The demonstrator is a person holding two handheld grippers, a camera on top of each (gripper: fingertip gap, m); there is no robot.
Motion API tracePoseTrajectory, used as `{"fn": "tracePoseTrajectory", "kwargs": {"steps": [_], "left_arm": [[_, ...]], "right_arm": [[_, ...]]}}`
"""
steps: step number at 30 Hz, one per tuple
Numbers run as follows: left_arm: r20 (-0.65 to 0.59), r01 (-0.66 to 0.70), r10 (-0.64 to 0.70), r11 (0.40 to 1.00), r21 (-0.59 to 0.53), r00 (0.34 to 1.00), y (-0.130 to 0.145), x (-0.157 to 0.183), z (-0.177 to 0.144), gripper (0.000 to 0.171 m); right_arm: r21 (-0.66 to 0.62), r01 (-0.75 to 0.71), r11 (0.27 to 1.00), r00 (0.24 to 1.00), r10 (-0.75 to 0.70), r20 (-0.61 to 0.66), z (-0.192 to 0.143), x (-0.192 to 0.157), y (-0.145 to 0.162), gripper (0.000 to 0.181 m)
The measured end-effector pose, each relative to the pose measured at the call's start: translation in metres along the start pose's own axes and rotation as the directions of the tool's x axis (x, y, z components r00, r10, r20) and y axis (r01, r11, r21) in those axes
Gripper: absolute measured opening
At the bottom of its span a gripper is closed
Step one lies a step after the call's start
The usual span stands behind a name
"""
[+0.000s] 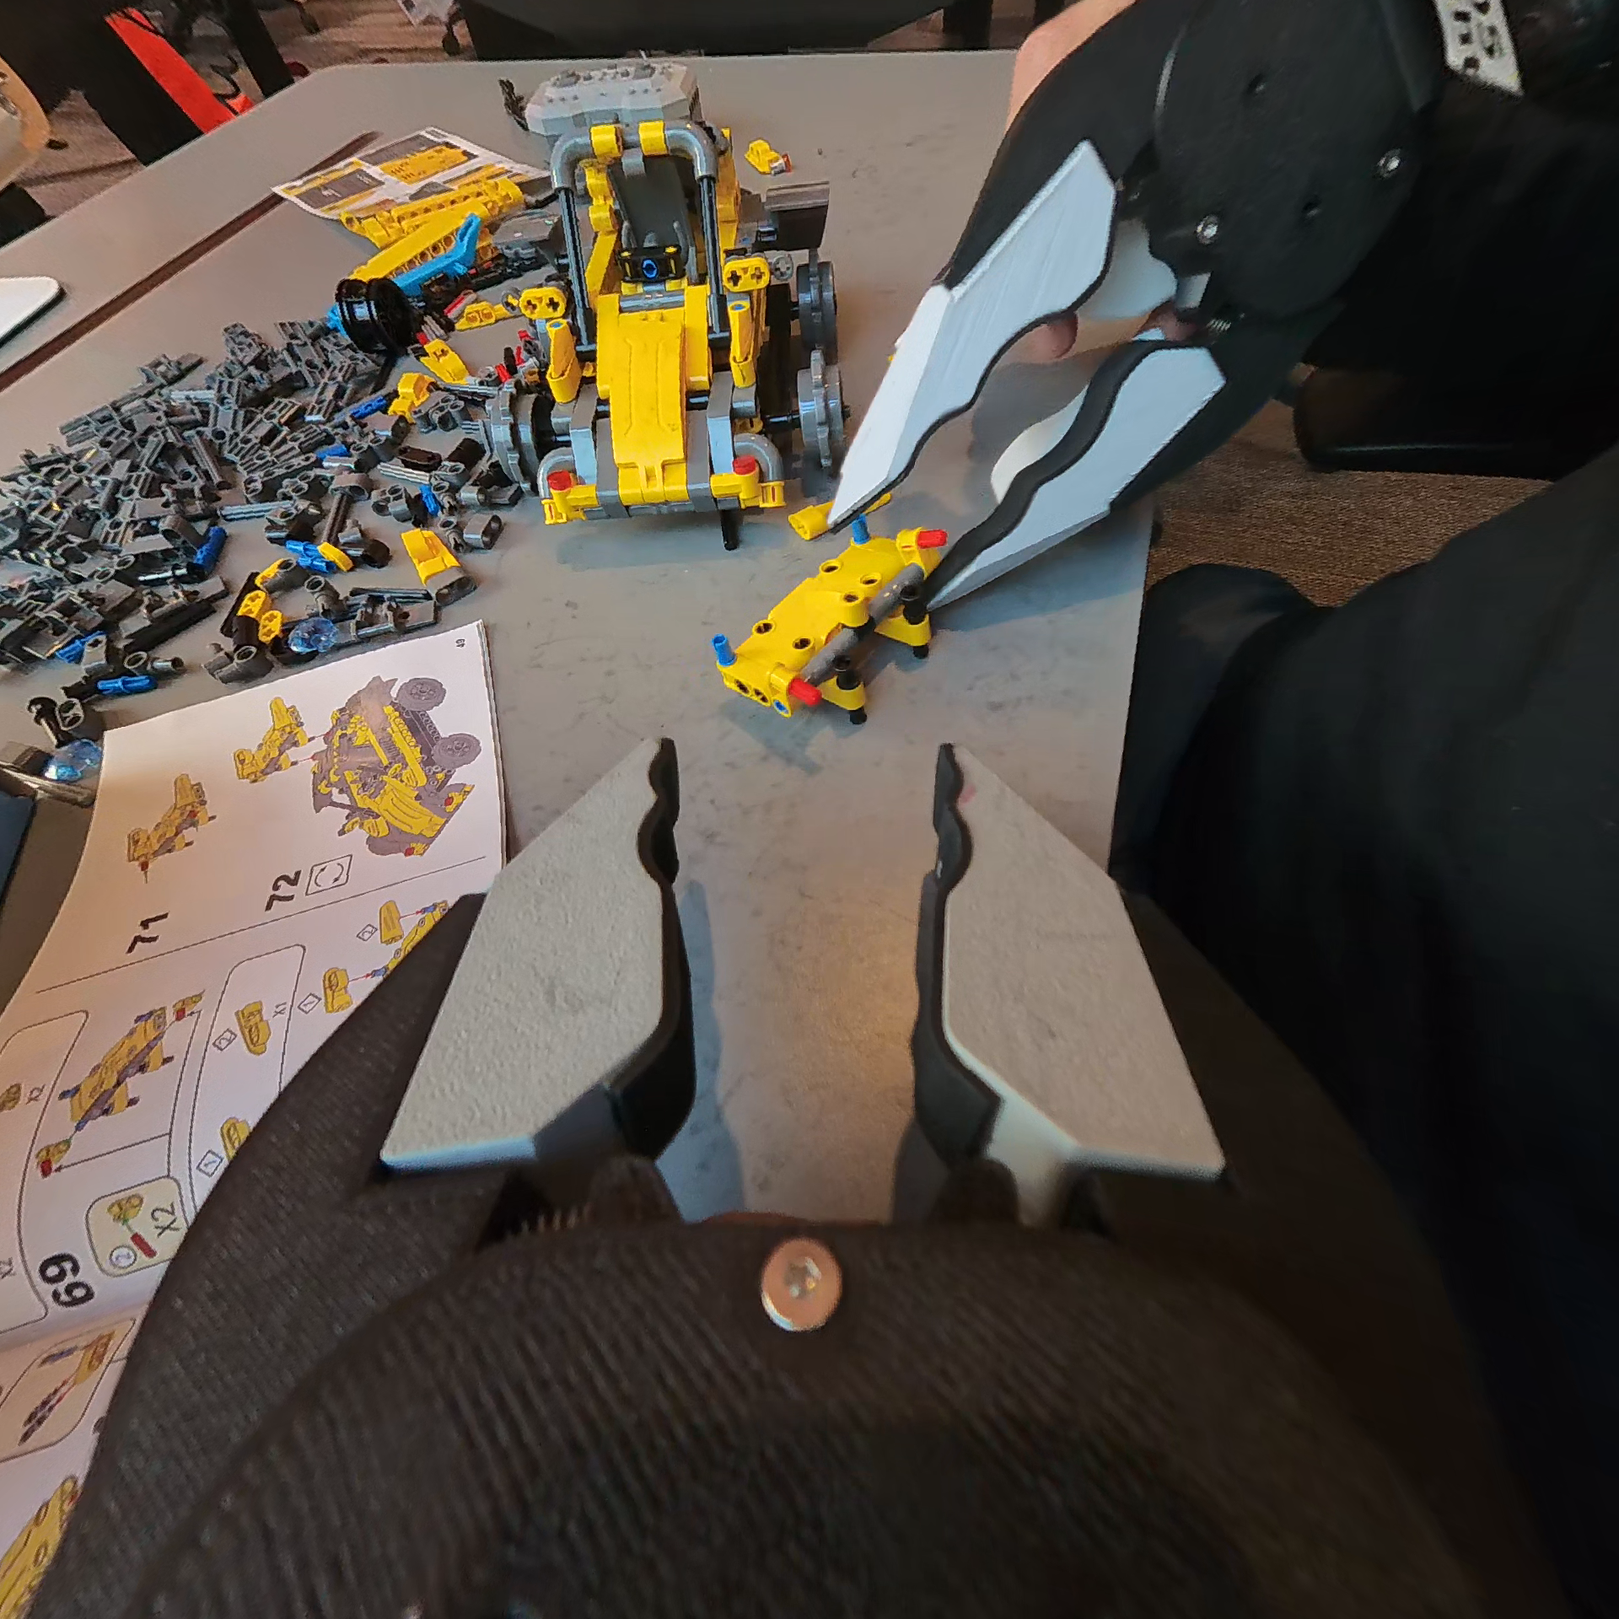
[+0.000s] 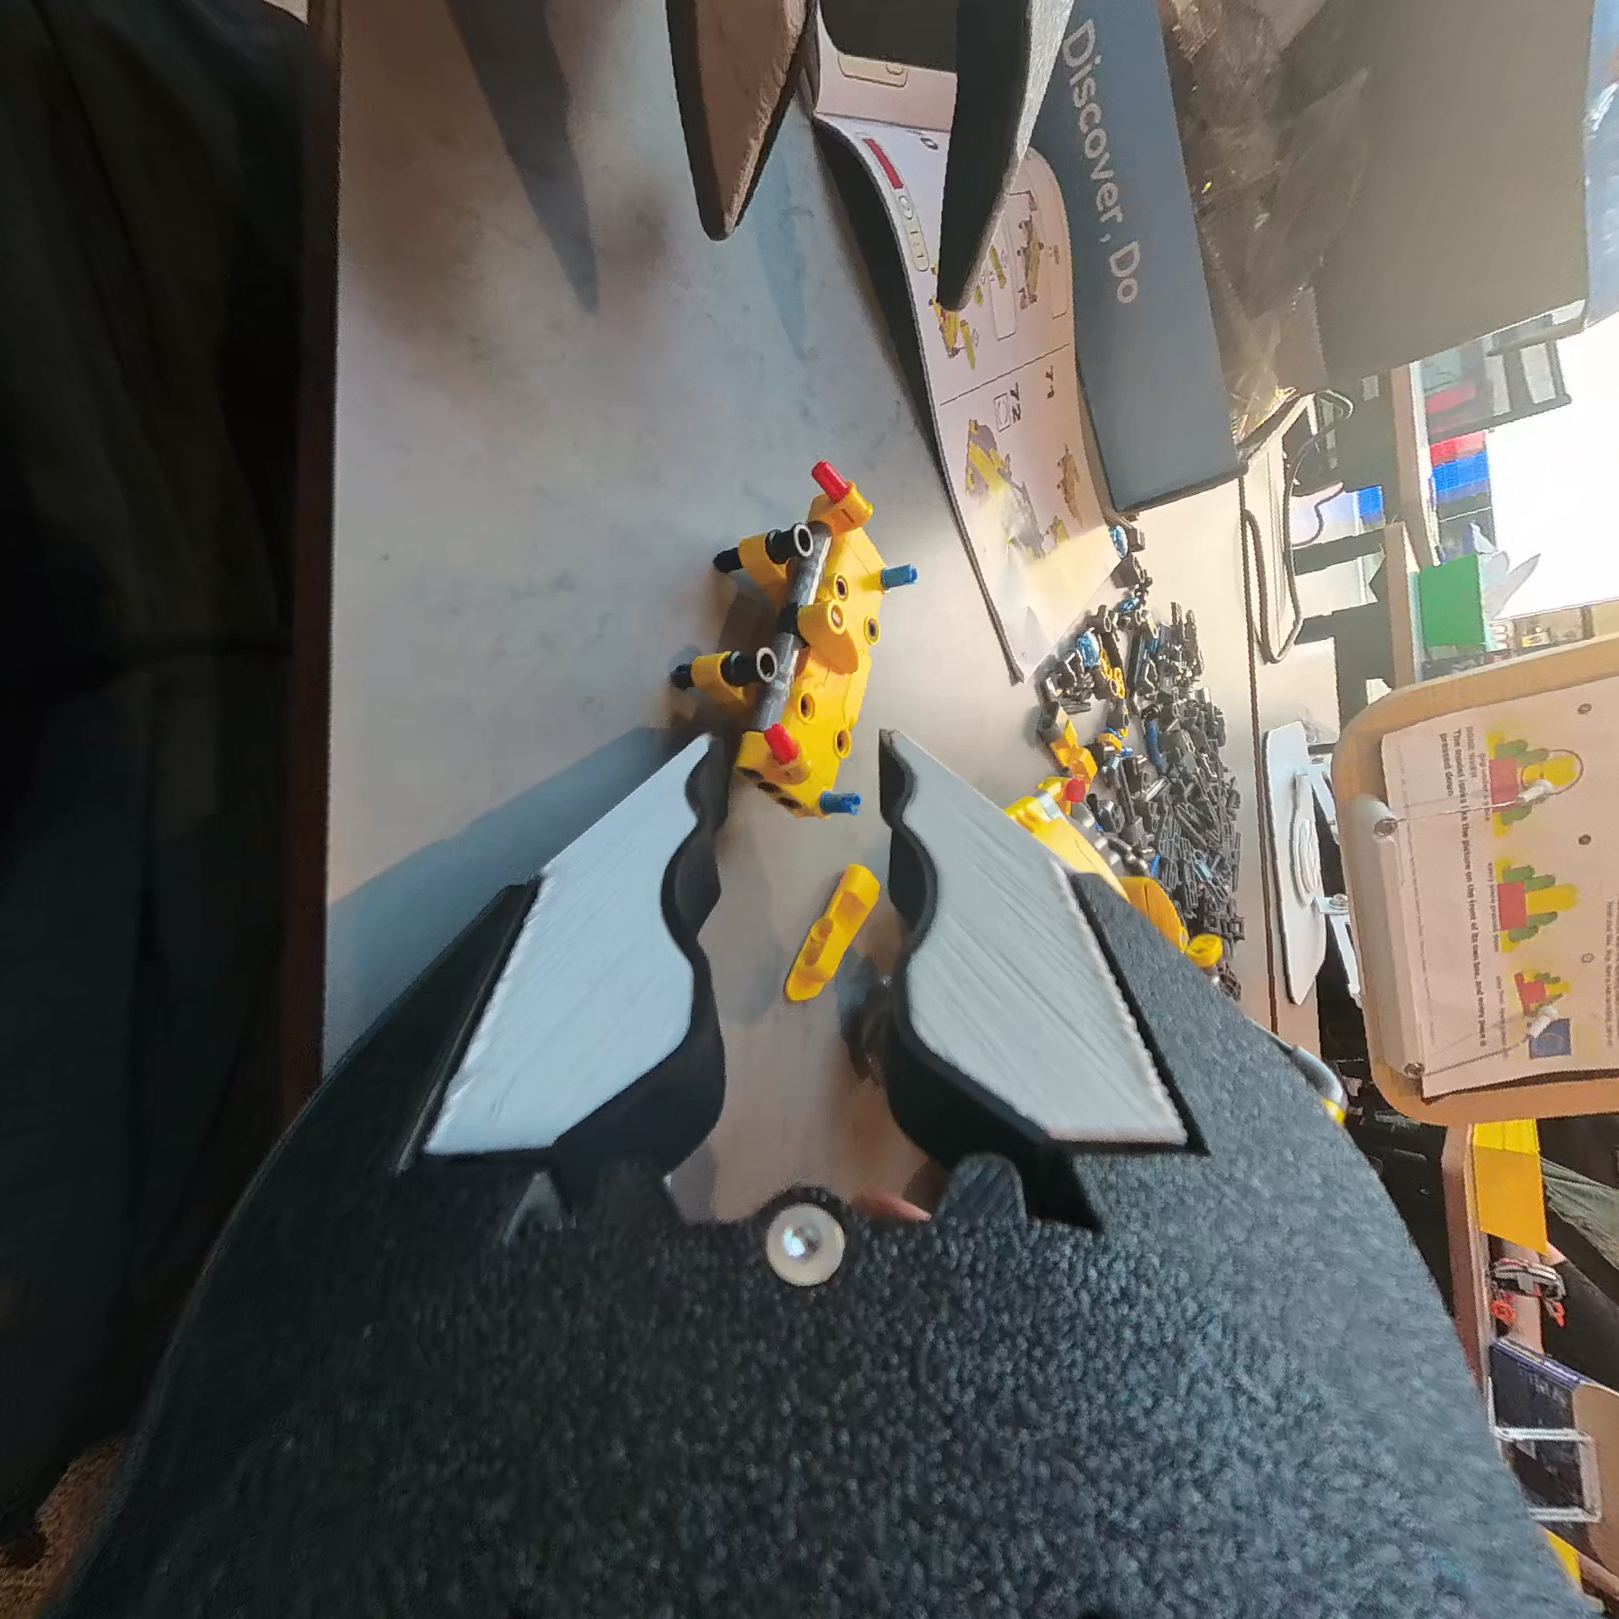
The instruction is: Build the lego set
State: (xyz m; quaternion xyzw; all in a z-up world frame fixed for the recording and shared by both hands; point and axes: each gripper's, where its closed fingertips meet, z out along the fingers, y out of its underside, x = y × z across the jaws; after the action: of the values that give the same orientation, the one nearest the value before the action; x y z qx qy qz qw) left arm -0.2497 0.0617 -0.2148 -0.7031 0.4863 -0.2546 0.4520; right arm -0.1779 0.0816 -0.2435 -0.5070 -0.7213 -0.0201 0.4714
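A small yellow brick sub-assembly (image 1: 832, 626) with red, blue and black pins lies on the grey table (image 1: 613, 604) near its right edge. My right gripper (image 1: 889, 561) is open, and its tips stand on either side of the sub-assembly's far end. One fingertip (image 1: 942, 587) is at or very near that end. In the right wrist view the gripper (image 2: 797, 745) straddles the near end of the sub-assembly (image 2: 815, 648). A loose yellow piece (image 2: 832, 933) lies between its fingers. My left gripper (image 1: 806, 771) is open and empty, a short way from the sub-assembly. It also shows in the right wrist view (image 2: 832, 267).
A large yellow and grey vehicle model (image 1: 657, 350) stands mid-table. A pile of grey, black and blue parts (image 1: 175, 491) lies to its left. An open instruction booklet (image 1: 263, 832) lies at the front left. A blue box (image 2: 1139, 307) sits beyond the booklet. A dark-clothed person (image 1: 1358, 876) is at the right edge. Tip to tip, the grippers are about 9 centimetres apart.
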Motion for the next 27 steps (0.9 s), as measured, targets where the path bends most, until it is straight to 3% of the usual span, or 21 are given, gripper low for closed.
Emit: {"fn": "tracePoseTrajectory", "kwargs": {"steps": [7,12,16,20,24,27], "left_arm": [[0.053,-0.023,0.023,1.0,0.005,0.998,0.0,-0.003,-0.003,0.056],[0.148,-0.046,0.045,0.999,0.003,0.988,-0.001,-0.011,-0.004,0.047],[0.185,-0.048,0.048,0.999,-0.008,0.982,-0.004,-0.013,0.003,0.047],[0.236,-0.105,0.119,0.992,-0.073,0.964,0.001,-0.024,0.012,0.053],[0.201,-0.057,0.068,0.997,-0.061,0.977,-0.001,-0.029,0.018,0.051],[0.151,0.038,-0.035,0.999,-0.019,0.988,-0.004,-0.034,0.018,0.056]], "right_arm": [[-0.018,-0.041,0.999,0.999,0.041,0.024,-0.017,-0.001,0.015,0.039],[0.092,-0.242,0.966,0.966,0.231,0.114,-0.047,0.011,0.022,0.043],[0.331,-0.448,0.831,0.894,0.409,0.183,-0.087,0.07,0.007,0.043],[0.477,-0.526,0.704,0.843,0.504,0.186,-0.101,0.128,0.016,0.044],[0.528,-0.556,0.642,0.818,0.534,0.214,-0.087,0.153,0.028,0.047],[0.527,-0.542,0.655,0.83,0.517,0.21,-0.074,0.16,0.036,0.047]]}}
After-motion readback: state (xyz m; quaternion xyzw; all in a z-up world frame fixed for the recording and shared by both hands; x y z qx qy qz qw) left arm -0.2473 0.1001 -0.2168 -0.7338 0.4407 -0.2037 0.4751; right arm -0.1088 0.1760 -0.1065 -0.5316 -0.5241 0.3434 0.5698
